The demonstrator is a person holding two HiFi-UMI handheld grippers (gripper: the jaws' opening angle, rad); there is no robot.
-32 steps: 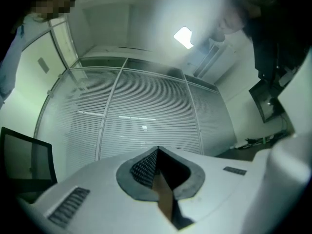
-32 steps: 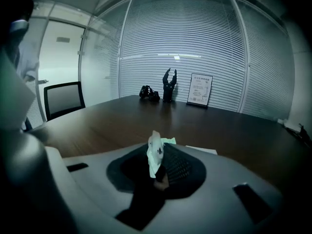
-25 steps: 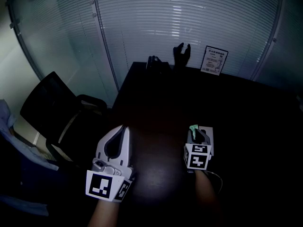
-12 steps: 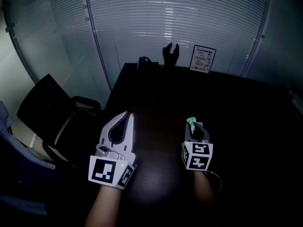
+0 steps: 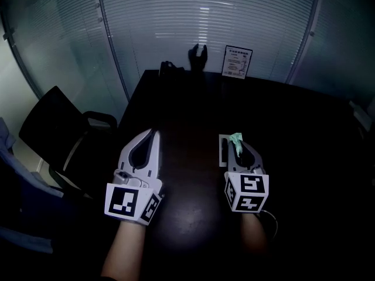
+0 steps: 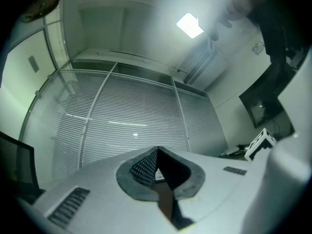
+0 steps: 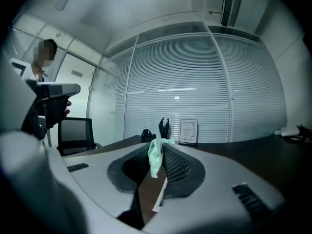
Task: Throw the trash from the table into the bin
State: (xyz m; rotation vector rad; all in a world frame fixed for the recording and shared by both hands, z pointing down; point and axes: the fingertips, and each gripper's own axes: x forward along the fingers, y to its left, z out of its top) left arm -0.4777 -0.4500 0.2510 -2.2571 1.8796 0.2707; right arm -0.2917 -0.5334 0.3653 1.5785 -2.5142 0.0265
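Head view: over a dark table (image 5: 293,127), the left gripper (image 5: 154,132) and the right gripper (image 5: 238,144), which pinches a green scrap (image 5: 235,137) above a white sheet (image 5: 222,151).
Left gripper view: jaws closed together, nothing between.
Right gripper view: only here, a person (image 7: 46,106) at left.

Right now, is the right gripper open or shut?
Shut: the right gripper pinches a pale green scrap between its jaw tips.
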